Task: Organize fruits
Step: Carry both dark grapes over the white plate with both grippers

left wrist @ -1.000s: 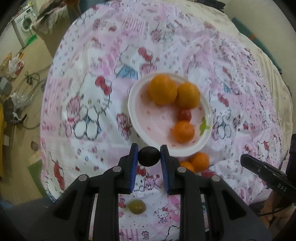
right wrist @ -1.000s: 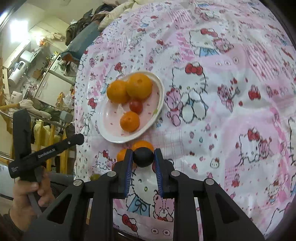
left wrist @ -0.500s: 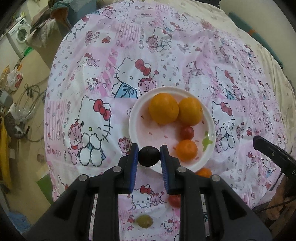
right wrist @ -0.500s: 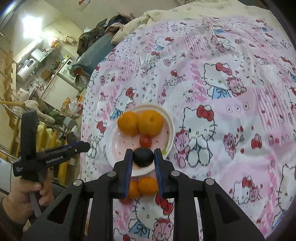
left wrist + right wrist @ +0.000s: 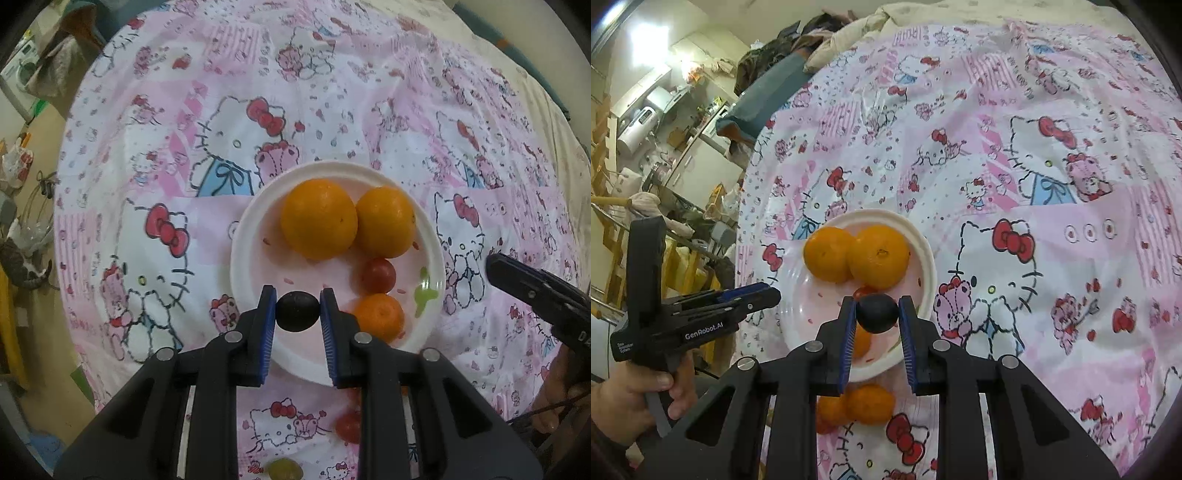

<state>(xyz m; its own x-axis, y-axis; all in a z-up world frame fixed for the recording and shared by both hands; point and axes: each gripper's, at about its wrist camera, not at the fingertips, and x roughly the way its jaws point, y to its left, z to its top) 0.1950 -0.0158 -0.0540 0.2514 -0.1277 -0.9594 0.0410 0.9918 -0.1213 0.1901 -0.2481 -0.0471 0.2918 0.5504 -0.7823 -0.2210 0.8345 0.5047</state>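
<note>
A white plate (image 5: pixel 240 251) on the pink cartoon-print cloth holds two large oranges (image 5: pixel 318 218) (image 5: pixel 385 220), a small red fruit (image 5: pixel 378 275) and a small mandarin (image 5: pixel 380 315). My left gripper (image 5: pixel 298 295) is shut on a dark round fruit (image 5: pixel 297 314) above the plate's near rim. In the right wrist view my right gripper (image 5: pixel 877 302) is shut on a second dark round fruit (image 5: pixel 878 317), over the same plate (image 5: pixel 798 332) in front of the oranges (image 5: pixel 879 256). The mandarin is mostly hidden behind its fingers.
Off the plate, near the cloth's front edge, lie two small mandarins (image 5: pixel 870 404), a red fruit (image 5: pixel 347 424) and a green grape (image 5: pixel 284 469). A hand (image 5: pixel 624 398) holds the left gripper's handle at the table's left. Floor clutter lies beyond the table's edge.
Both grippers have moved forward over the table, each still holding its dark fruit. The plate has slid down in both views and now lies under the fingertips.
</note>
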